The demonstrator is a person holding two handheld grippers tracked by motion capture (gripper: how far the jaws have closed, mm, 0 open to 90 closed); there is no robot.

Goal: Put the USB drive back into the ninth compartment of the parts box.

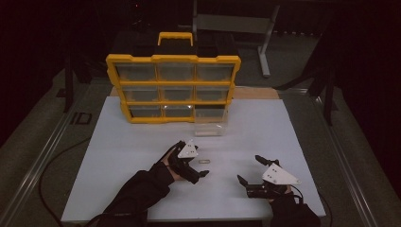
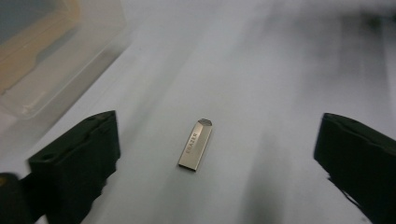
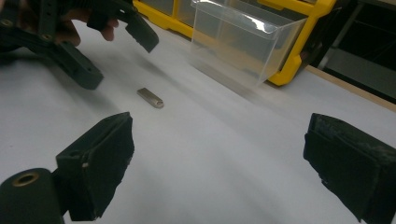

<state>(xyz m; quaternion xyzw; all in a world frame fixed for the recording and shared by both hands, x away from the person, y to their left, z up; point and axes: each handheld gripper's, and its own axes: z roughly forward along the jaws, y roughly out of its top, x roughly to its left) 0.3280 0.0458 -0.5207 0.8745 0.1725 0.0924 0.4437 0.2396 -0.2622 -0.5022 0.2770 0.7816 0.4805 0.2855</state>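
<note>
A small silver metal USB stick lies flat on the white table; it also shows as a tiny sliver in the high view and farther off in the right gripper view. My left gripper hovers just left of it, open, jaws wide on either side of the stick without touching it. My right gripper rests open near the front right, nothing between its jaws. A clear plastic drawer stands pulled out on the table before the organizer.
A yellow and black drawer organizer with clear drawers stands upright at the back of the table. The clear drawer sits in front of its lower right slot. A metal stand is on the floor behind.
</note>
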